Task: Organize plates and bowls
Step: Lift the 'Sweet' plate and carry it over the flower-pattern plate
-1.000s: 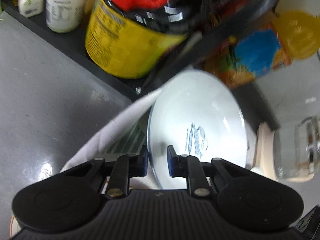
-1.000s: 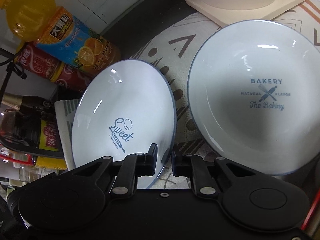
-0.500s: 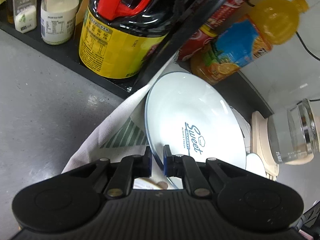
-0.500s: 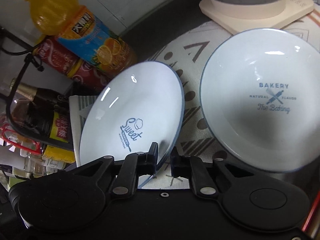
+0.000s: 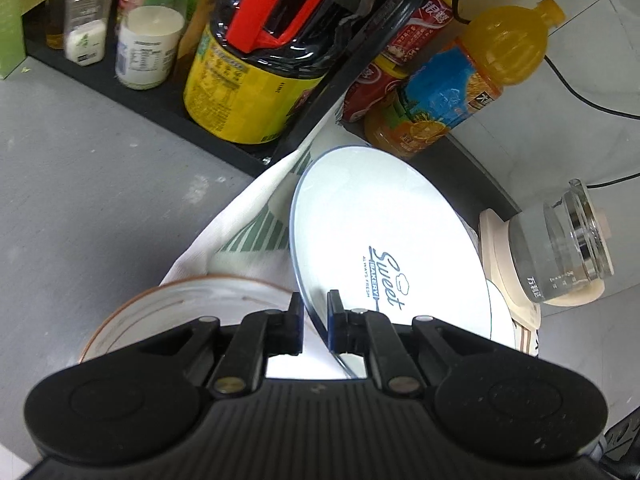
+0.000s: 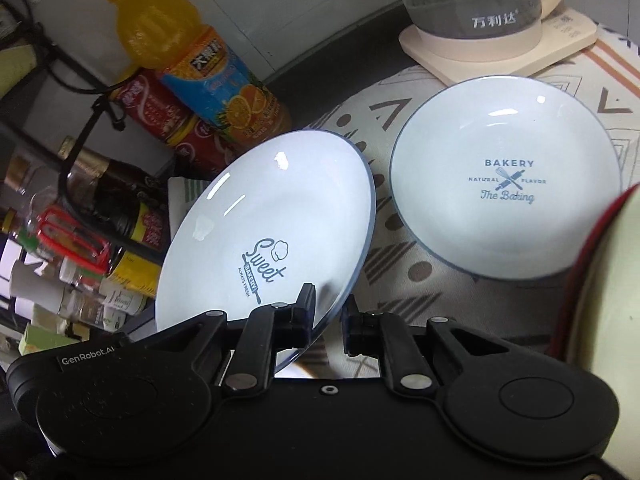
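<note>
A white "Sweet Bakery" plate [image 5: 384,248] with a blue rim is held tilted above the cloth. My left gripper [image 5: 314,320] is shut on its rim. My right gripper [image 6: 328,316] is shut on the same plate [image 6: 272,224] at its near edge. A second white plate marked "Bakery" [image 6: 506,176] lies flat on the patterned cloth [image 6: 416,276] to the right. A brown-rimmed bowl [image 5: 188,304] sits just below and left of the left gripper. A red-rimmed bowl edge [image 6: 600,280] shows at the far right of the right wrist view.
A black rack [image 5: 168,108] holds a yellow-labelled jug [image 5: 248,80] and jars. An orange juice bottle [image 5: 464,80] and red cans [image 5: 380,68] lie behind the plate. A glass kettle [image 6: 480,0] on a cream base stands at the back right. Grey counter [image 5: 80,184] lies at the left.
Both grippers have pulled back and risen with the Sweet plate between them. The brown-rimmed bowl and the red-rimmed bowl have come into view.
</note>
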